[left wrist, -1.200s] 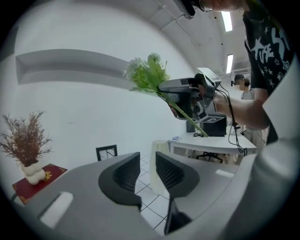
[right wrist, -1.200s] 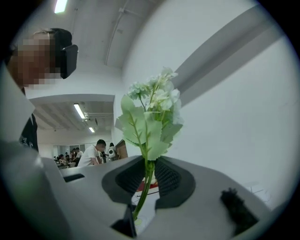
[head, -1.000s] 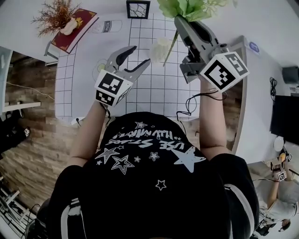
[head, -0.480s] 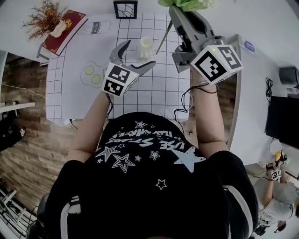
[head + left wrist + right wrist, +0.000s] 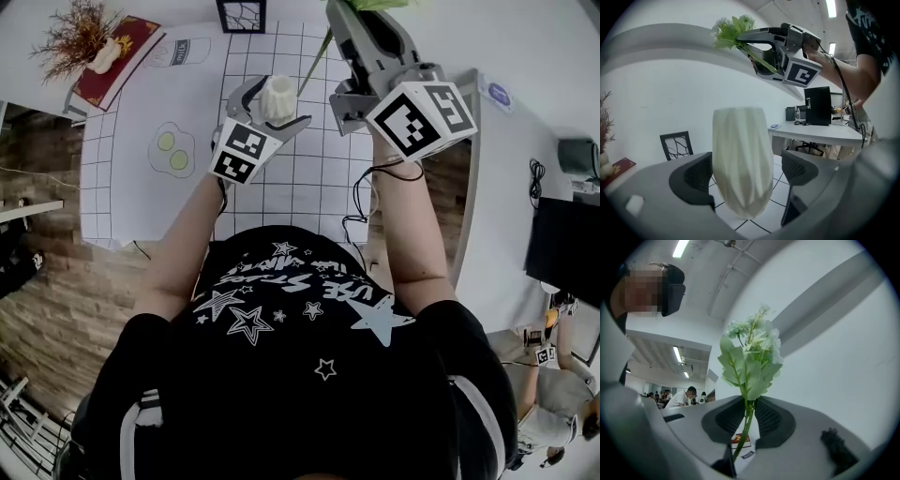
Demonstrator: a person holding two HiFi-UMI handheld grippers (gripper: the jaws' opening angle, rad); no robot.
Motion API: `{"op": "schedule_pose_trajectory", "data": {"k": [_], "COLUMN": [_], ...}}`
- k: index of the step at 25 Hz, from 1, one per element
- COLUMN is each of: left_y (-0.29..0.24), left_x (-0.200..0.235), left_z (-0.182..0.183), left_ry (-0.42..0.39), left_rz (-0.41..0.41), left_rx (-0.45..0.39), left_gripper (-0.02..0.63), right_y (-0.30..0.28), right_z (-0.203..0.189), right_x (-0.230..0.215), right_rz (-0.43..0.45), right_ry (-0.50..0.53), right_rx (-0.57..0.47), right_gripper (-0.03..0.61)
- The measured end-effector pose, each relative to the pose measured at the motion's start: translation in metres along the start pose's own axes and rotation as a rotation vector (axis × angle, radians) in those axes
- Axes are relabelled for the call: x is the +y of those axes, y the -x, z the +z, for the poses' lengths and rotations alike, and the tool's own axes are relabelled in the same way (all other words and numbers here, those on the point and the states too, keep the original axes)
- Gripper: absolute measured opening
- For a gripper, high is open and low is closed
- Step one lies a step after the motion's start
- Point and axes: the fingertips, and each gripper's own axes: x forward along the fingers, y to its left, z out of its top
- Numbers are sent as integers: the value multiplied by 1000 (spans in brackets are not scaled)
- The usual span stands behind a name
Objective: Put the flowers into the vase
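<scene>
Head view: the left tongs (image 5: 277,105) straddle the white faceted vase (image 5: 275,92) standing on the white gridded tabletop (image 5: 309,178), while the right tongs (image 5: 352,17) hold the green-stemmed spray of pale flowers (image 5: 316,58) raised near it. Left gripper view: the vase (image 5: 740,159) stands between wide-apart jaws that have just been closing slightly, with a gap at the right pad. Right gripper view: the jaws pinch the spray's stem (image 5: 748,416).

Black star-printed T-shirt (image 5: 309,356); grey left gripper (image 5: 747,173) and right gripper (image 5: 749,417)
</scene>
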Motion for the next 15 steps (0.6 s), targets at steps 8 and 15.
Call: {"op": "schedule_pose_trajectory", "data": {"k": [8,15], "left_y": [-2,-2], "left_x": [6,5], "left_z": [-1,-1], "left_ry": [16,19], "left_rz": [6,-2], "left_rx": [-8,-22], "left_gripper": [367,365], "right_y": [-11,-28], "right_z": [-8,-25], "right_x": [-4,5], "right_rz": [9,51], "right_ry": [2,65], "right_rx": [-1,-36], "right_gripper": [67,67]}}
